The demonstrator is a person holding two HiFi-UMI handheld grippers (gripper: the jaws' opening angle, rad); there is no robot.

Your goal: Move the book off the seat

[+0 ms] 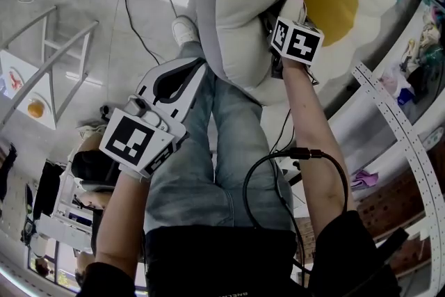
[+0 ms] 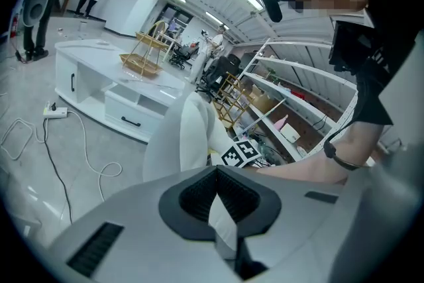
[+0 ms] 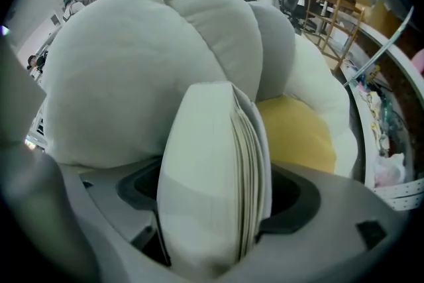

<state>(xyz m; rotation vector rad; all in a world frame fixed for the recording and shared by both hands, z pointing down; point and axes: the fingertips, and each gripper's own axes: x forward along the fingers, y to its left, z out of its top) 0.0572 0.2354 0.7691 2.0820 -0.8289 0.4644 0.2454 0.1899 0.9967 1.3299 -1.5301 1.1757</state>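
Over flower-shaped seat cushion (image 1: 236, 10), your right gripper (image 1: 272, 24) straddles upright book (image 3: 212, 175), jaws spread wide; near left, left gripper (image 1: 177, 83) pressed together.

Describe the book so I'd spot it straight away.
Find the big flower-shaped cushion seat, pale and puffy around a yellow middle. Next to that middle, the right tongs straddle the book, a slim, pale-covered volume seen edge-on with its pages fanning slightly. It is the only flat, straight-edged thing against the soft, rounded cushion.
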